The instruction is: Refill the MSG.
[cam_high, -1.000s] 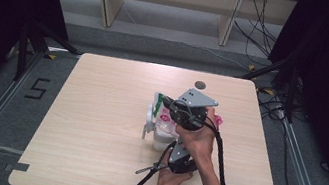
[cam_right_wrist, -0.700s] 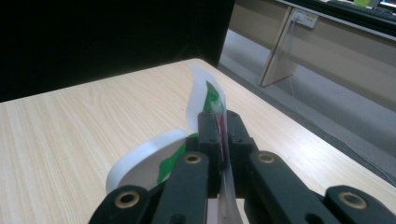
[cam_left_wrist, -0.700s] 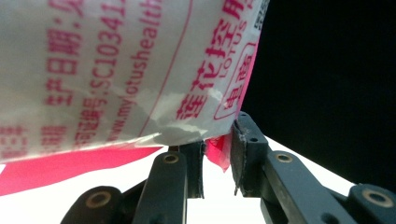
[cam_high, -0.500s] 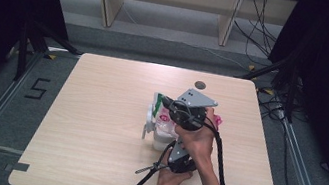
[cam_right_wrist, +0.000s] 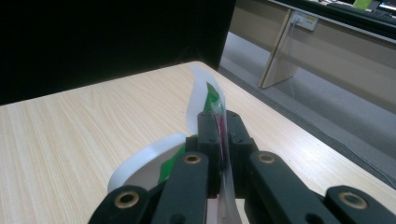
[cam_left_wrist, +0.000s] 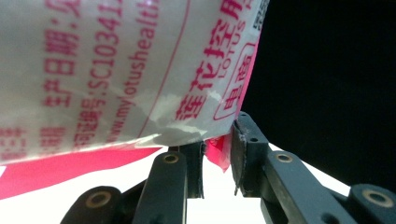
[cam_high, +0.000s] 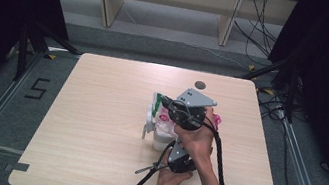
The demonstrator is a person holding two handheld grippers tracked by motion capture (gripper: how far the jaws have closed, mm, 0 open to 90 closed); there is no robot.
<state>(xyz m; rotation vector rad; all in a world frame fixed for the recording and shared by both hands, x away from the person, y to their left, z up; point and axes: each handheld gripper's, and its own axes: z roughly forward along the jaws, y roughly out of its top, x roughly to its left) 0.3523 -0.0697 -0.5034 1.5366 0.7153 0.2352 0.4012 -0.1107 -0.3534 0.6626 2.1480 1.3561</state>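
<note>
Nothing has moved: both hand-held grippers still pinch the packet (cam_high: 164,115).

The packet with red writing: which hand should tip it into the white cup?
Probably right. Its fingers pinch the packet's top edge over the white cup; the left gripper grips a lower corner.

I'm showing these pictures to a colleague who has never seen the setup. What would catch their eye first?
Most striking is the white packet with pink print, pinched at its lower corner by the left tongs. On the wooden table, both hands crowd together right of centre over a white cup. The right tongs clamp the packet's thin green-and-white edge.
</note>
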